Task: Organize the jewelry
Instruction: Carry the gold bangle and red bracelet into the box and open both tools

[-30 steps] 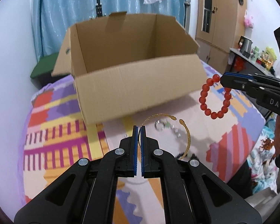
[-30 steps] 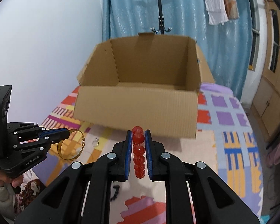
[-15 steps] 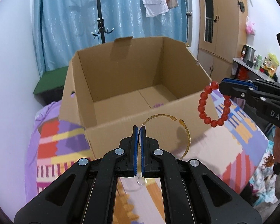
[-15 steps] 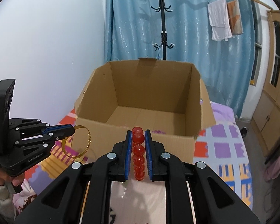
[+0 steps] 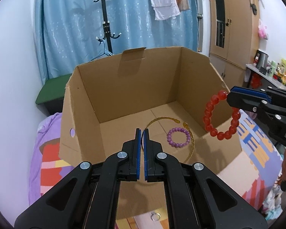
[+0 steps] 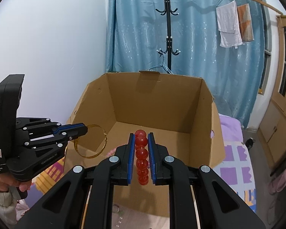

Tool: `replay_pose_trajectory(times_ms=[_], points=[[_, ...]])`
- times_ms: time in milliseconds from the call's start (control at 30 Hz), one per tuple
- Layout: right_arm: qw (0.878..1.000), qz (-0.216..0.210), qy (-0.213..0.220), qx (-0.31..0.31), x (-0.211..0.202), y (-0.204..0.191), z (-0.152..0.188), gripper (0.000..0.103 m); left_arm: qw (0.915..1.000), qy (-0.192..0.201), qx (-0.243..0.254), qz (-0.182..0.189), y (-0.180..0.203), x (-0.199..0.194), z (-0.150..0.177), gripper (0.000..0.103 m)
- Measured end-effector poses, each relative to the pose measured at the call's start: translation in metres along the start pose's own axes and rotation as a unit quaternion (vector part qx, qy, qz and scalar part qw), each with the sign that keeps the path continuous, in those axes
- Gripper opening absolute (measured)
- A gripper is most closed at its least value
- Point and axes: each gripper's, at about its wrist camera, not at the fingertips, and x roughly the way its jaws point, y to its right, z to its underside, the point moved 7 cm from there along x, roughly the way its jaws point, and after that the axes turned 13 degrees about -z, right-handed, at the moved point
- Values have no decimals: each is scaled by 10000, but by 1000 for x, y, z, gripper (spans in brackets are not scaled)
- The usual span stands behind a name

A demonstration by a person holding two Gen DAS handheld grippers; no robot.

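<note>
red bead bracelet (image 5: 222,114) clamped in right hand-held gripper (image 6: 141,145), hung at cardboard box's (image 5: 85,114) right wall | gold bangle (image 5: 188,141) pinched in closed left hand-held gripper (image 5: 142,133) over box's near edge | purple bead bracelet (image 5: 178,137) lay on box floor | ring (image 5: 155,216) on bed near box

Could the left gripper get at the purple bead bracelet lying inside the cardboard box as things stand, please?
Probably not yet: the box is open-topped, but the left gripper is shut on the gold bangle, so the purple bracelet must wait.
</note>
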Motion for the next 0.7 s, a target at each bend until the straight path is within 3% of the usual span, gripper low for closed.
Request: replay_pose_trajectory(times_ms=[400,700], points=[[9998,48,-209,39,41,14,-7,13,9994,-289,-138,123,-7,52,-7,2],[9984,76,-511,227,70,29,8,14,9984,-546,-145,88,-9,85,4,6]])
